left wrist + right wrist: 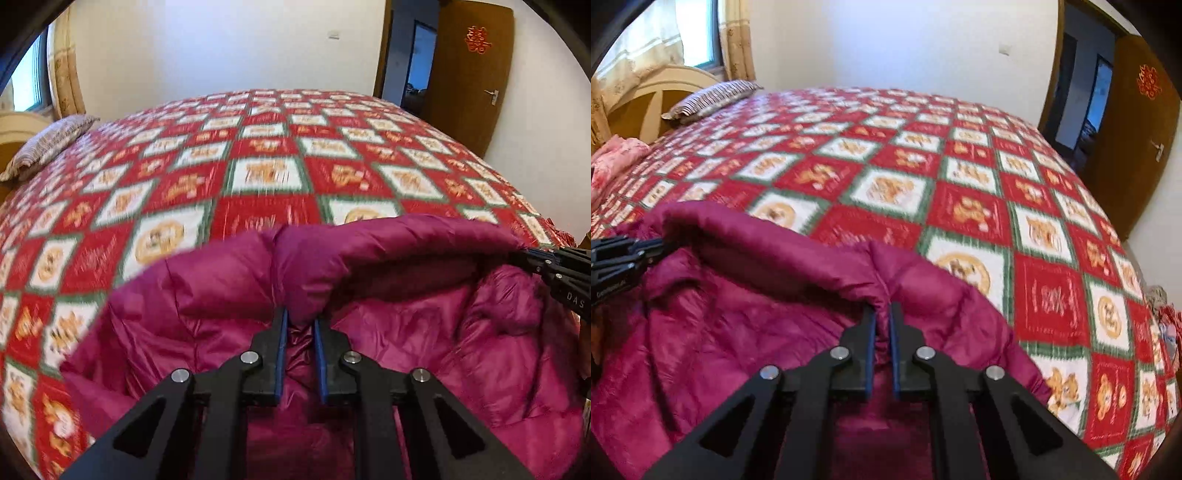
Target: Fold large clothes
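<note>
A magenta puffy down jacket (388,266) hangs between both grippers above the near edge of the bed; it also fills the lower left of the right wrist view (738,295). My left gripper (301,317) is shut on a fold of the jacket's upper edge. My right gripper (882,312) is shut on the same edge further right. The right gripper shows at the right edge of the left wrist view (532,258), and the left gripper shows at the left edge of the right wrist view (659,245). The jacket's lining faces me and sags between the two grips.
A red, white and green checked bedspread (266,173) covers the bed (960,184). A striped pillow (48,144) lies at the far left by the headboard (639,103). A brown door (469,74) stands open at the far right. A pink floral cloth (613,158) lies at the left.
</note>
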A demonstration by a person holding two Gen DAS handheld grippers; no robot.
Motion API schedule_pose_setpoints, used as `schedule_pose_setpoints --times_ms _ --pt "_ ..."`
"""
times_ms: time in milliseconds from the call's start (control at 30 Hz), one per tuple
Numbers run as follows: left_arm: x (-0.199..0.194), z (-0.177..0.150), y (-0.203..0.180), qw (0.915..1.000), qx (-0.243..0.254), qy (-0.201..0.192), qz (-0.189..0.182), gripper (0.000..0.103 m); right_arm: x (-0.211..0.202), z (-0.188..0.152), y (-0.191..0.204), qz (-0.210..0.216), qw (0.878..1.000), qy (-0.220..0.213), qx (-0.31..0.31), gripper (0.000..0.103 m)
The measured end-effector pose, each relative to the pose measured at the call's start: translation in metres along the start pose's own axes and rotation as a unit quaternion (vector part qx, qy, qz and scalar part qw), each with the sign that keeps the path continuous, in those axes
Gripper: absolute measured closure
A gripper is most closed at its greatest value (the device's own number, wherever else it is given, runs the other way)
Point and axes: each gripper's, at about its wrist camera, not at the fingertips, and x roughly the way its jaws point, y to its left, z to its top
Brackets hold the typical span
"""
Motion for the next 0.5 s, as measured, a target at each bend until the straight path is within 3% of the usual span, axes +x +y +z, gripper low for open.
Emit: schedule_pose_setpoints --times_ms 200,300,367,433,500 --pt "-0.007 0.003 0.003 0.9998 -0.016 -0.004 -0.007 0.089 0.011 -0.007 0.002 -0.018 1.000 0.015 -0.007 0.095" --pt "-0.032 0.008 0.006 0.9987 -0.035 -0.034 -0.014 0.086 0.012 -0.009 0.000 -0.016 1.000 0.013 -0.006 0.095" --pt "-0.048 0.014 0.006 0.9971 -0.042 -0.062 -0.008 0.068 0.013 -0.009 -0.002 -0.013 1.000 0.013 -0.002 0.095" --pt "-0.062 0.021 0.009 0.9936 -0.062 -0.094 -0.001 0.028 0.013 -0.009 -0.001 -0.013 1.000 0.012 -0.002 0.095" --pt "-0.071 0.026 0.013 0.9888 -0.080 -0.126 0.002 0.023 0.013 -0.009 0.000 -0.015 1.000 0.012 -0.006 0.095"
